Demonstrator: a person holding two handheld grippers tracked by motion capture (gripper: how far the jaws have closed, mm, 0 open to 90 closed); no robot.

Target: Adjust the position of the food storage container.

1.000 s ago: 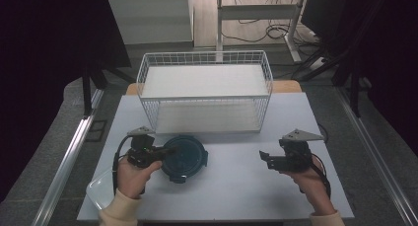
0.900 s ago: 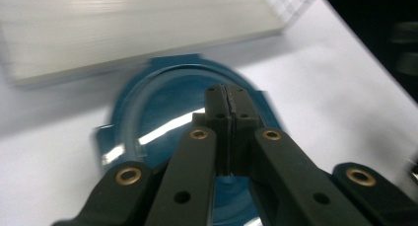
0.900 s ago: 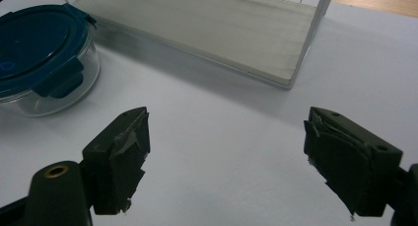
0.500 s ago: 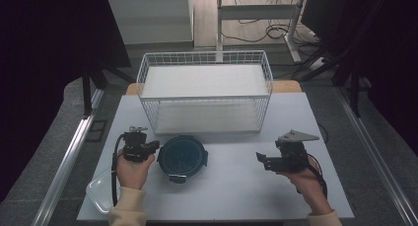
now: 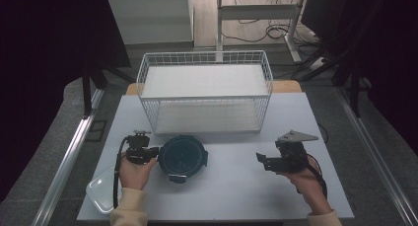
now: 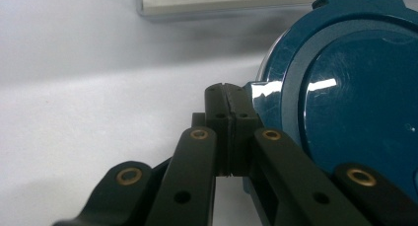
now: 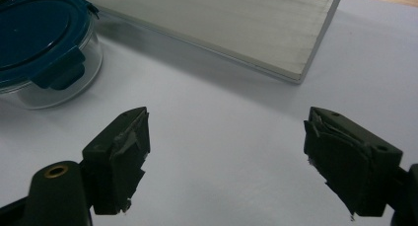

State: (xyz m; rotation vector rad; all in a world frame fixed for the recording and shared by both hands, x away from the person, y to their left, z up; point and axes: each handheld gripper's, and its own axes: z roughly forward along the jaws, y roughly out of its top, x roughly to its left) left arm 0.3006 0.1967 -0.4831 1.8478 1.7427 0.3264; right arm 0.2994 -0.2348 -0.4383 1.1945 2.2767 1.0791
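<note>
While left gripper pressed together, seemingly touching container rim, right gripper spread over bare table.

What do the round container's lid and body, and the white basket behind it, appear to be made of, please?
Lid: glossy dark-teal plastic, likely, with moulded latches and sharp reflections. Container body: clear, either glass or plastic; the table shows through. Basket: white-coated wire grid, probably metal.

light: overhead, table bright | surroundings dark | glare on lid (close jaws soft)
</note>
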